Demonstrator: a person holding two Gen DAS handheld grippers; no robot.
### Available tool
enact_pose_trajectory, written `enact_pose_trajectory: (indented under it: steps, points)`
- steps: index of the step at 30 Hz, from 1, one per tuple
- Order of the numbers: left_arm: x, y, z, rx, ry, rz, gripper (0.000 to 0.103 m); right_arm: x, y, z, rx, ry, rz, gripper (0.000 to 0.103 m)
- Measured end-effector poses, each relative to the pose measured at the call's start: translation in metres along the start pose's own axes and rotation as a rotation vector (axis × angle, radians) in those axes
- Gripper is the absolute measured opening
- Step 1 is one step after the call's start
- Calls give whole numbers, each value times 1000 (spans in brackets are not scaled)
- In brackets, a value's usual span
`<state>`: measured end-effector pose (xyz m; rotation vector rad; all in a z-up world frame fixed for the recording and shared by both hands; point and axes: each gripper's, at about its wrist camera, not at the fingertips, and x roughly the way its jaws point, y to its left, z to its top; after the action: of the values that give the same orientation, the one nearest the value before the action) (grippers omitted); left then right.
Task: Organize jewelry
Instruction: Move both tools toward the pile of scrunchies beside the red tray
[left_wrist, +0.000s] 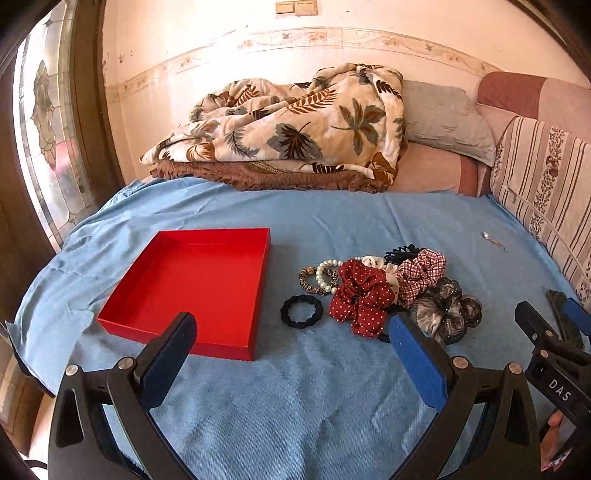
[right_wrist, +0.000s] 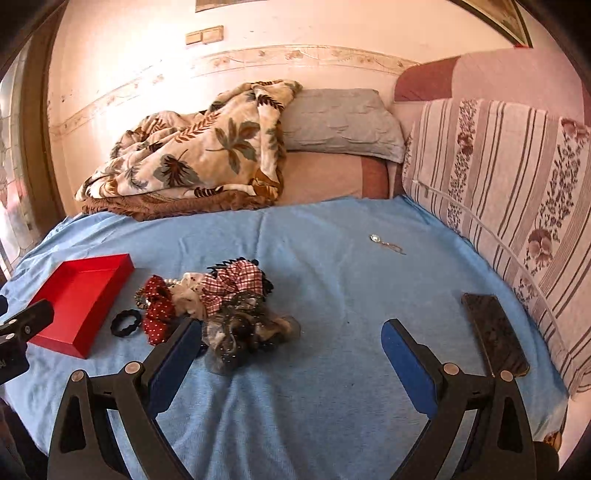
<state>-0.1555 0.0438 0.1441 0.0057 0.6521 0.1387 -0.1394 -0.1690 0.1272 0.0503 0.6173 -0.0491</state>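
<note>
Jewelry and hair ties are lying in a loose heap on the blue bedspread (left_wrist: 332, 229), just to the right of an open red box (left_wrist: 192, 284) that is sitting flat with nothing showing inside it. At the heap's near-left edge a black hair ring (left_wrist: 302, 308) is resting by itself on the cloth, between the box and a red dotted scrunchie (left_wrist: 360, 295). Behind the ring, a pearl bracelet (left_wrist: 327, 273) and a leopard-print band (left_wrist: 314, 282) are overlapping each other, and a checked scrunchie (left_wrist: 421, 273) and a grey gauzy scrunchie (left_wrist: 447, 314) are making up the heap's right side, with a black claw clip (left_wrist: 400, 253) poking out at the back. The left gripper (left_wrist: 291, 343) is hovering low over the bedspread with its jaws spread wide and nothing between them; the black ring is lying just ahead of the gap, the left finger overlapping the box's near edge and the right finger overlapping the heap. The right gripper (right_wrist: 288, 343) is also hanging with jaws wide and empty, the heap sitting ahead and to the left by its left finger. A small silver pendant (right_wrist: 375, 238) is lying well apart from the heap, farther back on the bedspread, and a dark phone (right_wrist: 495, 332) is resting near the striped cushion (right_wrist: 517, 192).
</note>
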Motion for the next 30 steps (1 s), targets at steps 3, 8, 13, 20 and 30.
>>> enact_pose_trajectory:
  steps: [3,8,13,20,30]
  points:
    - [0,6,-1,-13,8,-5,103,-6,5,-1,-26,-14,-13,100]
    - [2,14,-2,-27,17,-6,103,-14,8,2,-28,-16,-6,100]
    - [2,21,-10,-56,20,-1,103,-16,18,2,-49,-21,3,100]
    - [9,27,-11,-75,43,3,103,-11,27,1,-64,6,32,100]
    - [17,27,-15,-68,70,0,103,-2,27,2,-55,39,48,100]
